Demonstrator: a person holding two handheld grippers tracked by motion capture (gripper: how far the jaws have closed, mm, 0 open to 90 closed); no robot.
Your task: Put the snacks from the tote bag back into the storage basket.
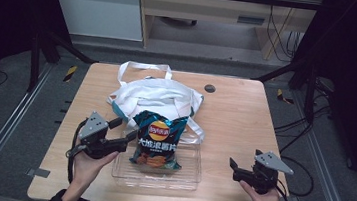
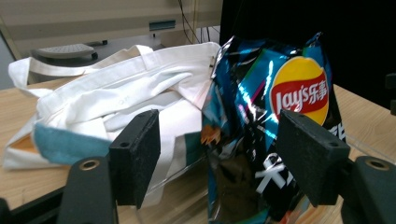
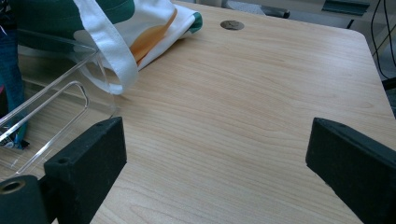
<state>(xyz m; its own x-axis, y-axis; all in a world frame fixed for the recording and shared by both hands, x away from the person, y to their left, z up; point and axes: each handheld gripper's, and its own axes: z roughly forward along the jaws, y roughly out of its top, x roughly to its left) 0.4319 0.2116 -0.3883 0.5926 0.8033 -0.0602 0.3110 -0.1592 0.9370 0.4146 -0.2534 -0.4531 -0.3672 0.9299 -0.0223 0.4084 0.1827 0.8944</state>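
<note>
The left gripper (image 1: 125, 130) sits at the left of the high view, held from below by the person's left hand (image 1: 90, 164), its forearm coming up from the bottom edge. Its jaws are spread wide and point rightward and slightly away. The right gripper (image 1: 232, 167) is low at the right, gripped by the right hand (image 1: 263, 197), jaws also wide apart, pointing left across the table

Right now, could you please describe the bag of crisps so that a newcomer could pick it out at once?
On the wooden table, look to the clear plastic tray at the near edge. The crisp bag stands in it, leaning back against the white tote bag. It is the one glossy dark blue packet, with a red and yellow logo.
</note>
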